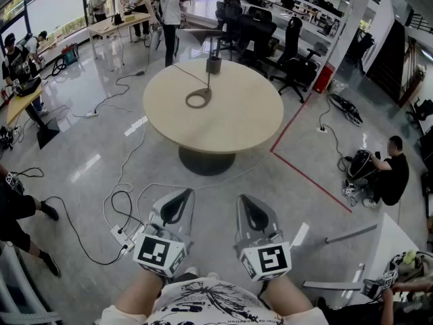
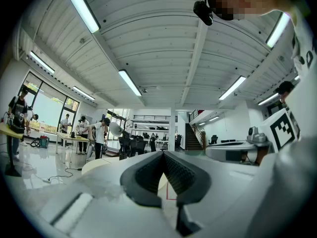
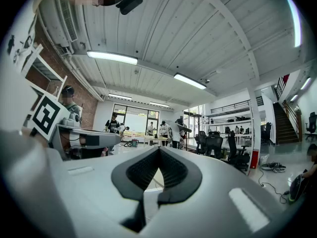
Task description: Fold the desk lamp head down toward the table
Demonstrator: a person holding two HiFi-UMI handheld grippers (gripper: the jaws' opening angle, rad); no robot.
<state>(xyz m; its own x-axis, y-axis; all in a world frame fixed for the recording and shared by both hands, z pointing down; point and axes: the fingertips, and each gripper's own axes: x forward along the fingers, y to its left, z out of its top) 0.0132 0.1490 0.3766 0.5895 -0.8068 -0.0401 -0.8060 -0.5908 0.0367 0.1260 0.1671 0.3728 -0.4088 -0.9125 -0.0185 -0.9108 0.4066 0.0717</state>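
The desk lamp (image 1: 212, 59) stands far ahead on a round beige table (image 1: 237, 120). It has a dark ring (image 1: 198, 99) lying on the tabletop, a thin upright stem and a flat head (image 1: 203, 29) held high and level. Both grippers are close to my body, well short of the table. My left gripper (image 1: 181, 196) and right gripper (image 1: 247, 202) are shut on nothing. The lamp head (image 2: 115, 129) shows small beyond the shut left gripper (image 2: 163, 155). It shows again as the lamp head (image 3: 181, 128) past the shut right gripper (image 3: 158, 150).
Cables and a power strip (image 1: 120, 235) lie on the grey floor to my left. A red floor line (image 1: 304, 175) runs at the right, past it a seated person (image 1: 387, 175). Black office chairs (image 1: 254, 29) stand behind the table. Other people work at desks at the back left.
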